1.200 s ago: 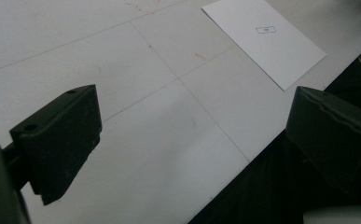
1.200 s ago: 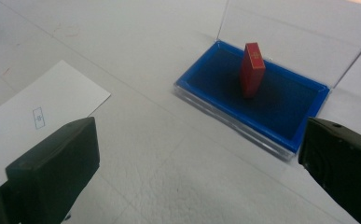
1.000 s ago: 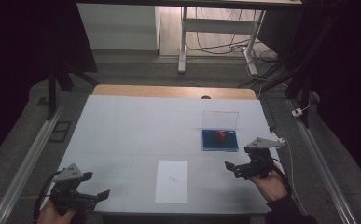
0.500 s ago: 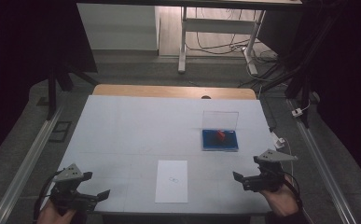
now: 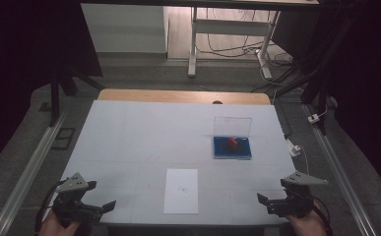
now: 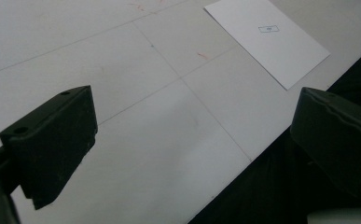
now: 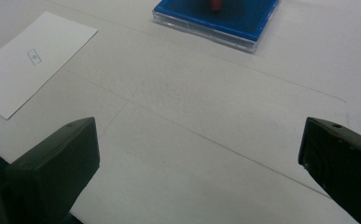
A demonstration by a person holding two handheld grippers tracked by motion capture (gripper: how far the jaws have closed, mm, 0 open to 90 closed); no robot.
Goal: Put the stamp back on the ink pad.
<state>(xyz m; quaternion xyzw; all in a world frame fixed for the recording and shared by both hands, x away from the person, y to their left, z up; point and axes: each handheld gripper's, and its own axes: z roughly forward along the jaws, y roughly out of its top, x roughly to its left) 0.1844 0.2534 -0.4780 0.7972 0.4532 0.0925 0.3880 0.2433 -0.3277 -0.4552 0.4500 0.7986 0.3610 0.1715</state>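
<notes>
A blue flat case [image 5: 232, 148] with a clear lid standing up at its back lies on the white table [image 5: 143, 132], right of the middle. A small red object [image 5: 232, 142] sits on it. A white sheet of paper [image 5: 181, 191] with a small mark lies near the front edge. My left gripper [image 5: 101, 195] is open at the front left corner, with nothing between its jaws [image 6: 192, 140]. My right gripper [image 5: 266, 204] hovers open at the front right, well short of the blue case [image 7: 234, 18] and the red object [image 7: 215, 4]. The paper [image 7: 33, 60] lies to its left.
Metal rails [image 5: 30, 167] run along both sides of the table. A wooden strip [image 5: 183, 96] borders the far edge. A white plug and cable [image 5: 294, 149] lie off the right edge. The paper [image 6: 267, 39] is near the table's front edge, beyond the left gripper.
My right gripper has drawn back from beside the blue case to the table's front right edge. The left gripper has stayed where it was.
</notes>
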